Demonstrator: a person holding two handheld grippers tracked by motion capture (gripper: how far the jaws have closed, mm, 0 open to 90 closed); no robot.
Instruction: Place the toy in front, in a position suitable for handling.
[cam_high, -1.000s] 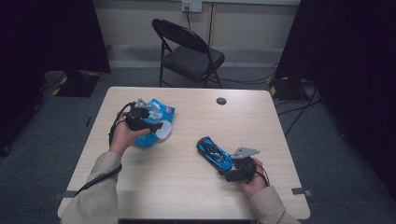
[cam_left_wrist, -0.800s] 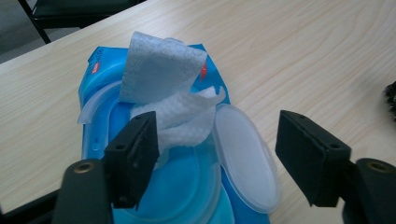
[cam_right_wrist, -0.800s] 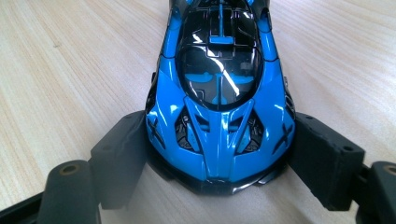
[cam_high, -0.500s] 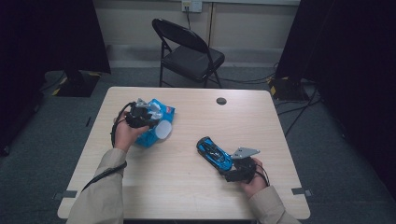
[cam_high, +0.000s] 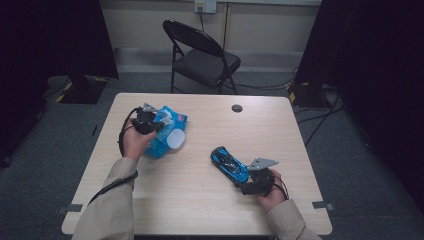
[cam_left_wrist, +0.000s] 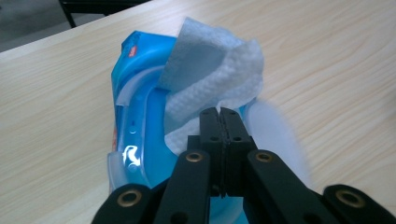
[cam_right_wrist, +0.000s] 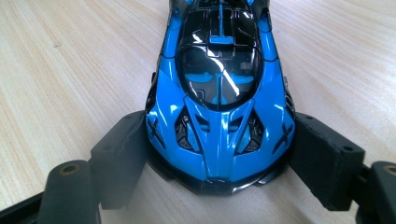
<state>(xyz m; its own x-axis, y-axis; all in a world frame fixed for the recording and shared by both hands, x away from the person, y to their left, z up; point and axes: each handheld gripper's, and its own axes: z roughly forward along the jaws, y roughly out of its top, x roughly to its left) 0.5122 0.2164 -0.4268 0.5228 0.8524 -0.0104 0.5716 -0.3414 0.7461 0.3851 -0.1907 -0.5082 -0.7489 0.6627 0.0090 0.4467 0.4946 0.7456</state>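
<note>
From above, my pale wooden counter (cam_high: 200, 200) sits evenly lit while the room around it falls away into near black. Overhead light glares white on the glossy blue toy car (cam_right_wrist: 219, 93), across its dark windscreen. My right tool's (cam_right_wrist: 219, 186) jaws blur up close; the open white lid (cam_left_wrist: 275, 135) smears softly.

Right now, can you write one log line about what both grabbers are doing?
left gripper: shut on wipe from blue wipes pack | right gripper: shut on blue toy car | table: car resting
</note>
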